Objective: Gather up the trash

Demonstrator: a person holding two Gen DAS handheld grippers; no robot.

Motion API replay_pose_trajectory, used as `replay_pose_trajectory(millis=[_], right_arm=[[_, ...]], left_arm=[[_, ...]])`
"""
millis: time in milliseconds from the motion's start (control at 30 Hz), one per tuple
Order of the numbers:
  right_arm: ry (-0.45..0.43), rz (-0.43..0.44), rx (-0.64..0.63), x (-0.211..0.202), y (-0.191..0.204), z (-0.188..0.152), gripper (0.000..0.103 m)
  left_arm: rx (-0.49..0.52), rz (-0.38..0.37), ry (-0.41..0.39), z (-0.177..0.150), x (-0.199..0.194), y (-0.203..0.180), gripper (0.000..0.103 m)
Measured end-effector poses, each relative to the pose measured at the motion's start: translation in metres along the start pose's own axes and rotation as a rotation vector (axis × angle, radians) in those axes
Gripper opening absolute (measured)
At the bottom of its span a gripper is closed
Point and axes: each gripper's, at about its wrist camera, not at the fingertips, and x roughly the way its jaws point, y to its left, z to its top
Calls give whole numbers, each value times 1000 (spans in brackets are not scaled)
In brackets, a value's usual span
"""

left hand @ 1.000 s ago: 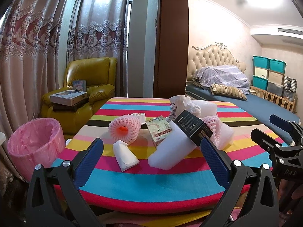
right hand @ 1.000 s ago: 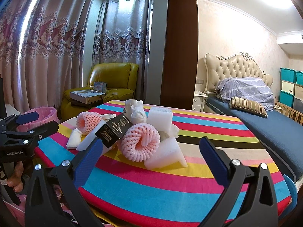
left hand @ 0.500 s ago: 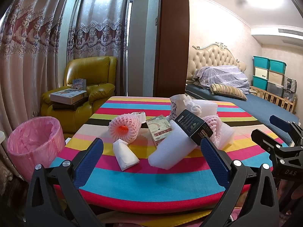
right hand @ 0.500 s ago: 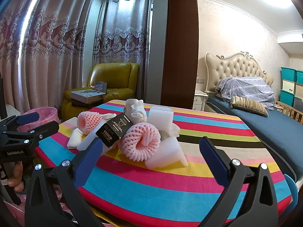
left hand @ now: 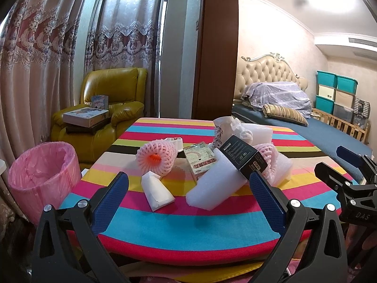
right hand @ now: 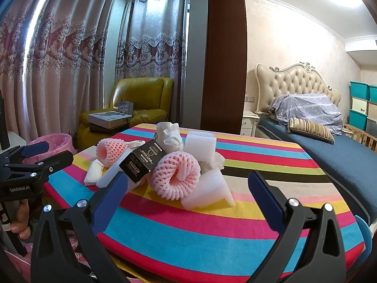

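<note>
Left gripper (right hand: 35, 152) reads "GenRobot.AI", right gripper (left hand: 348, 165) "DAS"; both jaws spread, holding nothing

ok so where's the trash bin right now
In the left wrist view, the pink-lined bin stands on the floor off the striped table's left edge, in front of the yellow armchair.

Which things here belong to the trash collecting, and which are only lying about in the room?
For the job:
pink foam net
black box
white foam sheet
folded white paper
pink bin
left claw, right claw, both open

Just lying about:
yellow armchair
boxes on it
bed
</note>
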Motion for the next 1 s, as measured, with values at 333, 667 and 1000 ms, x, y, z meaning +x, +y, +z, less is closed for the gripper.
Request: replay_pose_trajectory(millis=[333,667,1000], right_arm=[[3,1,10,-3,5,-3,99],[12,1,28,0,-1,-1,99],[23,4,40,0,-1,0,99]], left_arm=[[-5,1,3,0,0,1,96],[-15,-10,9,0,1,3,96],[-28,-22,23,1,4,5,96]])
